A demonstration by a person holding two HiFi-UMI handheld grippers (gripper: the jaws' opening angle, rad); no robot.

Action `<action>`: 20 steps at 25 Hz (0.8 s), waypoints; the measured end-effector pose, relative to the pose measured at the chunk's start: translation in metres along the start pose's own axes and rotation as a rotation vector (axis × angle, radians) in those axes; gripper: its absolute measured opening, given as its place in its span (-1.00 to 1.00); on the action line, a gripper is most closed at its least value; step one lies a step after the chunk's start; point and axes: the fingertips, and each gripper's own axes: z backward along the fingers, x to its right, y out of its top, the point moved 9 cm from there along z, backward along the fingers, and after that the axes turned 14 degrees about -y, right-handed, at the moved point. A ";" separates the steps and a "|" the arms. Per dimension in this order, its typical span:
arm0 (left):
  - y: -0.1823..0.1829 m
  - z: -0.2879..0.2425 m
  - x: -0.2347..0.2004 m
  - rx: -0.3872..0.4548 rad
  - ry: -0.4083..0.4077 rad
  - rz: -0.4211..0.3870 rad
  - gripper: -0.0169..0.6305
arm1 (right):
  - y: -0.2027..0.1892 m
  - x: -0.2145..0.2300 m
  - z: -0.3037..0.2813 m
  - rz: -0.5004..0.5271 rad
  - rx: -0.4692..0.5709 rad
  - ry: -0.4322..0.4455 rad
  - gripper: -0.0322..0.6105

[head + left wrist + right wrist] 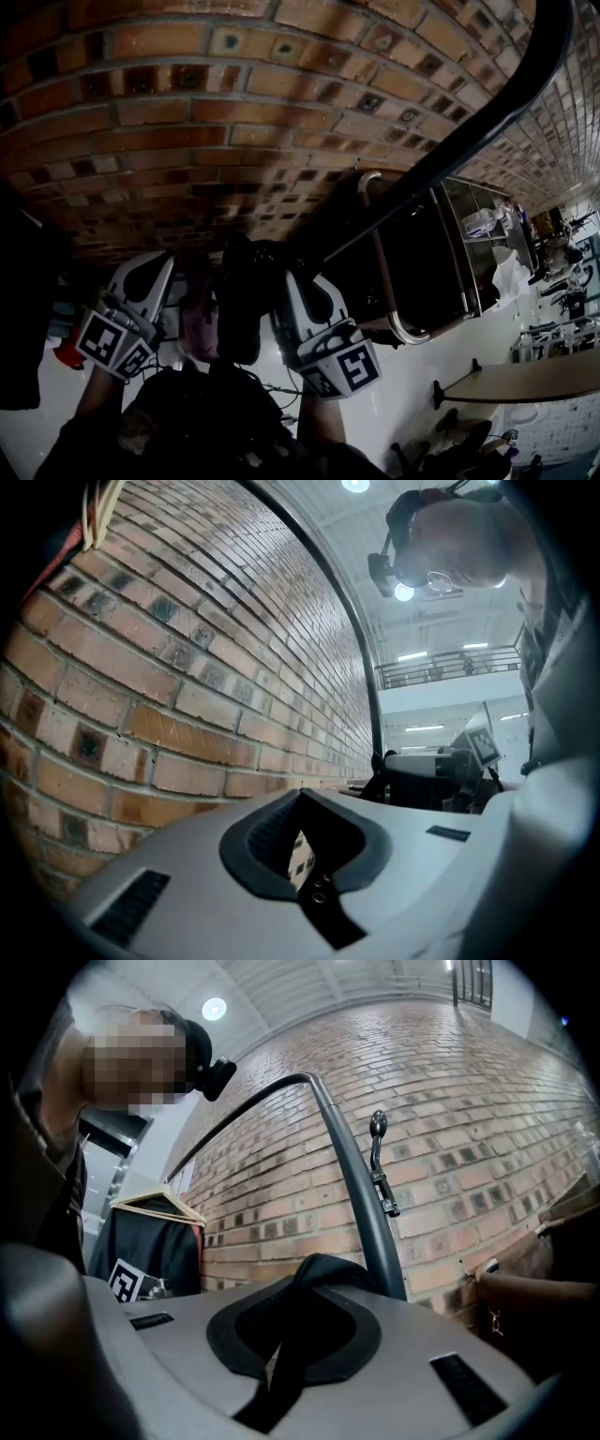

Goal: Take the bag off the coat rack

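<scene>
The rack's dark curved metal bar (487,112) runs up along the brick wall, and it shows as a grey pole (361,1204) in the right gripper view. My right gripper (295,1335) is shut on a black strap (323,1274) that loops up out of its jaws just in front of that pole. In the head view the same dark strap or bag part (241,305) hangs between my two grippers. The right gripper (291,281) sits on its right side and the left gripper (159,267) close on its left. The left gripper (305,841) has its jaws together with nothing between them.
A brick wall (187,122) stands directly ahead. A metal hook (378,1162) sticks out from the pole. A dark garment on a wooden hanger (155,1232) hangs at the left. Something brown (553,1307) lies at the right edge. A metal-framed shelf (441,272) stands to the right.
</scene>
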 end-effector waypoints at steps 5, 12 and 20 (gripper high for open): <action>0.001 -0.008 -0.007 0.002 0.005 -0.002 -0.85 | 0.009 0.000 -0.005 -0.006 -0.012 0.034 -0.80; 0.001 -0.017 -0.016 0.019 0.005 0.005 -0.85 | 0.018 0.007 -0.014 -0.068 0.024 0.032 -0.80; 0.005 -0.016 -0.026 0.020 0.020 0.005 -0.85 | 0.050 -0.012 -0.033 -0.070 0.115 0.126 -0.80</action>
